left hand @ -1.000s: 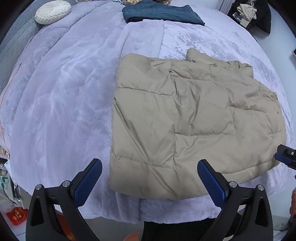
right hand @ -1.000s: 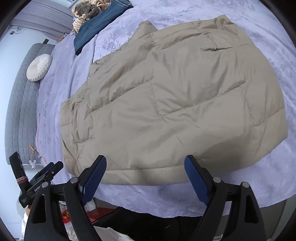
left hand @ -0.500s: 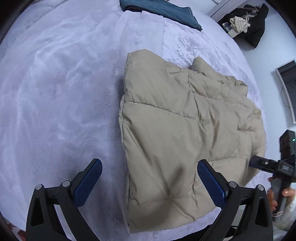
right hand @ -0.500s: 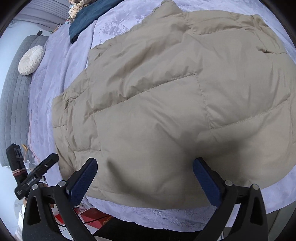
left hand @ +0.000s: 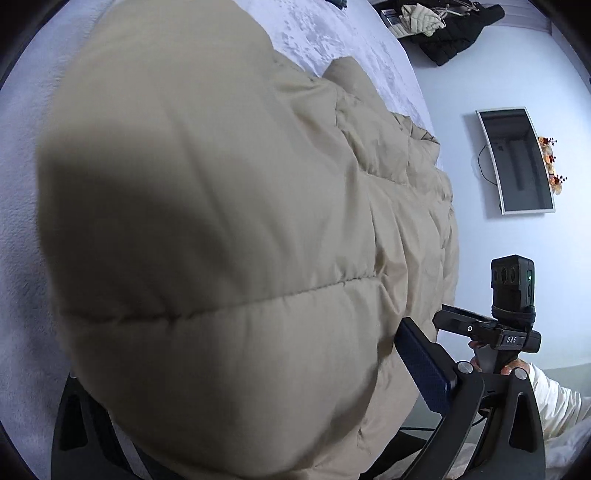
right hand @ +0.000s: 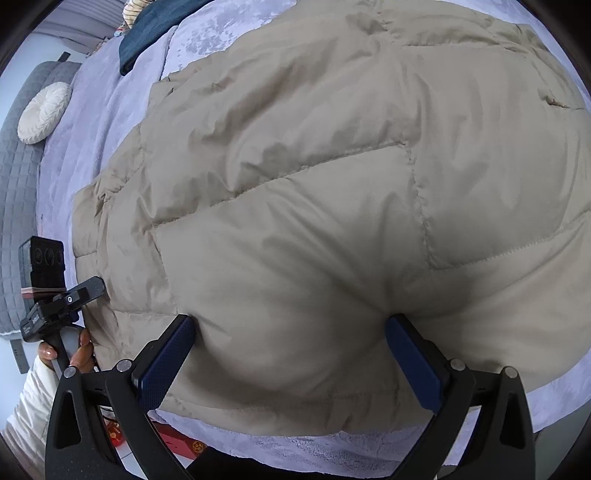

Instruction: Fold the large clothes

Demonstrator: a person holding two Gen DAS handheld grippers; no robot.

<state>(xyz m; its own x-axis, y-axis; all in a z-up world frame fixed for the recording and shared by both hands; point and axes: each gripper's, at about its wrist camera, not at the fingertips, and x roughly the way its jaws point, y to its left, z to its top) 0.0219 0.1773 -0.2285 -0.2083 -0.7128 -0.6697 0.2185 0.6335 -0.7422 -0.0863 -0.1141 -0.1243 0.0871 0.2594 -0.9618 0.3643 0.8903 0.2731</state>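
Observation:
A beige quilted puffer jacket [right hand: 314, 184] lies folded on the lavender bed cover [right hand: 110, 110]. My right gripper [right hand: 291, 354] points steeply down at the jacket's near edge, jaws wide open. Its blue pads [right hand: 166, 358] sink into the padding, and a bulge of fabric stands between them. My left gripper [left hand: 240, 369] is pushed close onto the jacket [left hand: 221, 221] at its other near corner. Only its right finger [left hand: 421, 369] shows, standing wide; the padding hides the left one. Each view also catches the other gripper in a person's hand [right hand: 83, 350].
Dark blue jeans [right hand: 155, 33] lie at the far end of the bed, with a round cream cushion [right hand: 44, 112] by a grey quilted headboard [right hand: 18, 184]. A wall screen [left hand: 521, 162] and dark clothes [left hand: 454, 33] are beyond the bed. Red items [right hand: 177, 439] lie on the floor below its near edge.
Both grippers came down onto the jacket. The left one tipped downward and closed in until the jacket fills its view. The right one's fingers spread a little wider and pressed into the padding.

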